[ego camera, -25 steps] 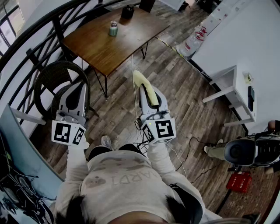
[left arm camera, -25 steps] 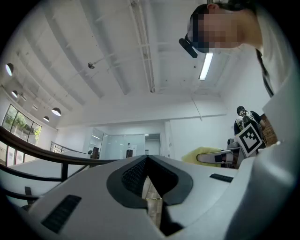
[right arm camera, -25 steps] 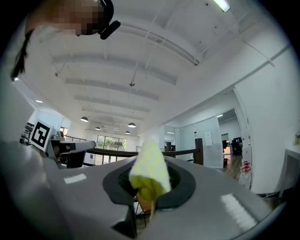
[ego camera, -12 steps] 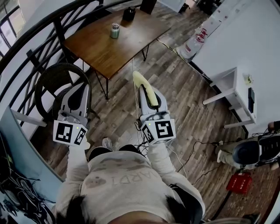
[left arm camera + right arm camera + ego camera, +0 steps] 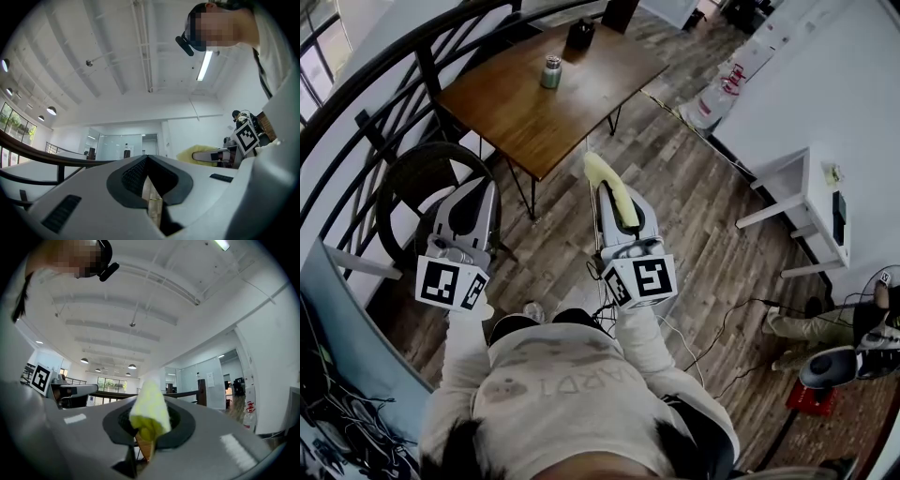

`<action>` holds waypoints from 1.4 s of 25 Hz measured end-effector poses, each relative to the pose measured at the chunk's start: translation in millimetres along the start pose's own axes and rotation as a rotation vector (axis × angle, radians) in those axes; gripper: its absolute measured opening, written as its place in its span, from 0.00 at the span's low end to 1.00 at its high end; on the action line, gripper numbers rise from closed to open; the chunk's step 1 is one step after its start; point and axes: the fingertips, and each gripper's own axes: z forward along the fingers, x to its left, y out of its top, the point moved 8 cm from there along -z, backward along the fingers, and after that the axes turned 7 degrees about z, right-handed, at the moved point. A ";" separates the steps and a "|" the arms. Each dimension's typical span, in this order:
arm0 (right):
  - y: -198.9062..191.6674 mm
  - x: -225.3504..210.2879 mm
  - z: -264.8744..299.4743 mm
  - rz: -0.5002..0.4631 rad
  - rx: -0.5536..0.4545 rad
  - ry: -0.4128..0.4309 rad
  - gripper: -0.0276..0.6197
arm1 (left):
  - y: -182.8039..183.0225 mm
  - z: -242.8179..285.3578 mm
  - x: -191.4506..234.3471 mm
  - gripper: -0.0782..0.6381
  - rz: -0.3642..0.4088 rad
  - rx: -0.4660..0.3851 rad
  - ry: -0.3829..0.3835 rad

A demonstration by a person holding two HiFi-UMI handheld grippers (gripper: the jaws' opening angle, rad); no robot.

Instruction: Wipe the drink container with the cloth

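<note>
The drink container (image 5: 551,71), a small grey-green tumbler with a lid, stands on the wooden table (image 5: 516,103) far ahead of both grippers. My right gripper (image 5: 606,187) is held over the floor, shut on a yellow cloth (image 5: 612,192) that sticks out past its tips. That cloth (image 5: 149,411) fills the jaws in the right gripper view. My left gripper (image 5: 476,192) hangs to the left at the same height, shut and empty; its pads meet (image 5: 148,159). Both gripper cameras tilt up at the ceiling, so the container is out of those views.
A black object (image 5: 579,35) sits at the table's far end. A round black chair (image 5: 417,173) stands by the table's near left corner, beside a dark railing (image 5: 356,84). A white desk (image 5: 802,192) is at the right. Cables (image 5: 722,323) cross the floor; a person's legs (image 5: 792,326) show lower right.
The table and container have slid slightly lower in the head view, a little nearer to me. Both grippers keep their pose. The figure at the lower right has shifted.
</note>
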 end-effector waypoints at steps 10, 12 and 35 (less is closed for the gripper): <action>-9.1 7.3 19.7 -0.015 0.015 -0.031 0.12 | -17.0 13.3 28.1 0.12 -0.052 -0.009 -0.022; -8.8 1.8 23.8 -0.020 0.021 -0.040 0.12 | -19.2 22.4 29.4 0.12 -0.051 -0.005 -0.035; -14.3 -121.7 166.3 -0.026 0.039 0.020 0.12 | -58.8 187.2 73.8 0.12 -0.030 0.012 -0.003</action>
